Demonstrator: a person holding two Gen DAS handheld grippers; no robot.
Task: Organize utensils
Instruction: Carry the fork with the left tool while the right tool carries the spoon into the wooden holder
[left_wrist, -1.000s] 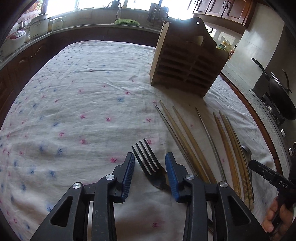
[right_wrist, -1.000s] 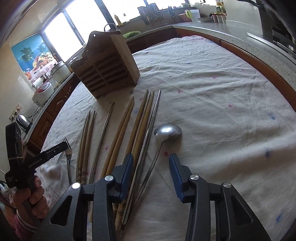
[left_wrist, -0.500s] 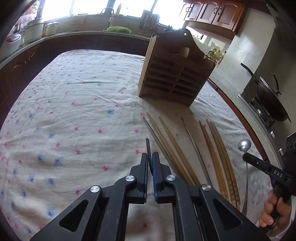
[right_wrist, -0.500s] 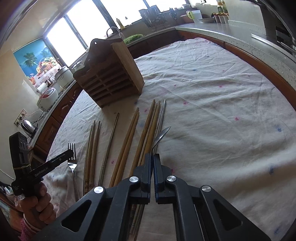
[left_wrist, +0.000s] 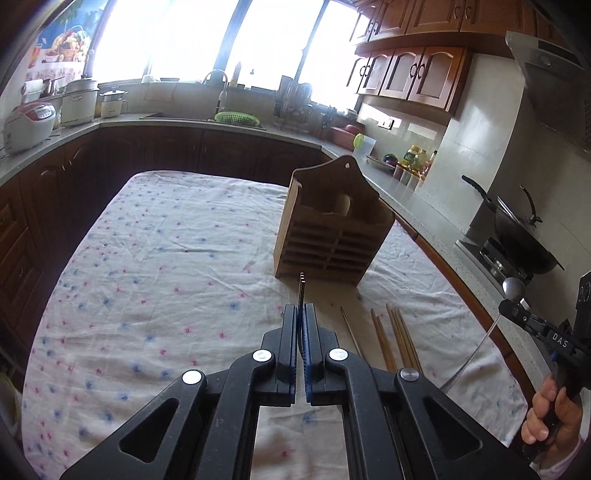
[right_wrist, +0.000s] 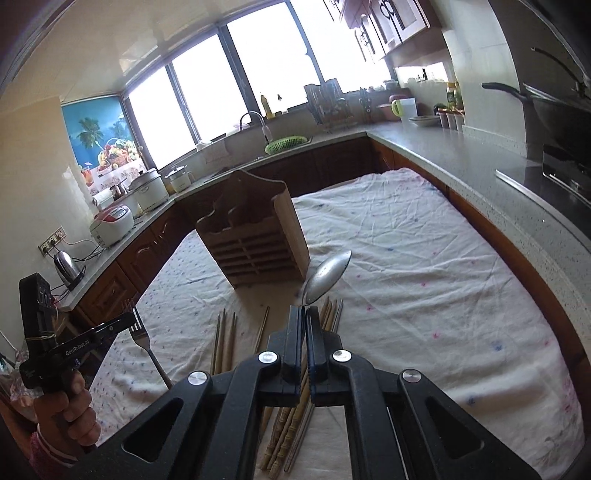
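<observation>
Both items lifted clear of the surface (right_wrist: 424, 258). Left tool (left_wrist: 300, 314) clamped on the fork (left_wrist: 302, 291), seen edge-on, tines toward the rack (left_wrist: 332, 229). Right tool (right_wrist: 305, 317) clamped on the spoon (right_wrist: 327, 277), bowl up and forward. Chopsticks (right_wrist: 225, 339) lie in front of the rack (none loaded yet, as far as I can see). Step in hand: carry to rack. Next: tip each item vertical over an open top slot, then release.

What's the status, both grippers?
Left gripper shut on steel fork. Right gripper shut on steel spoon. Both lifted; slatted wooden holder ahead, unobstructed.
</observation>
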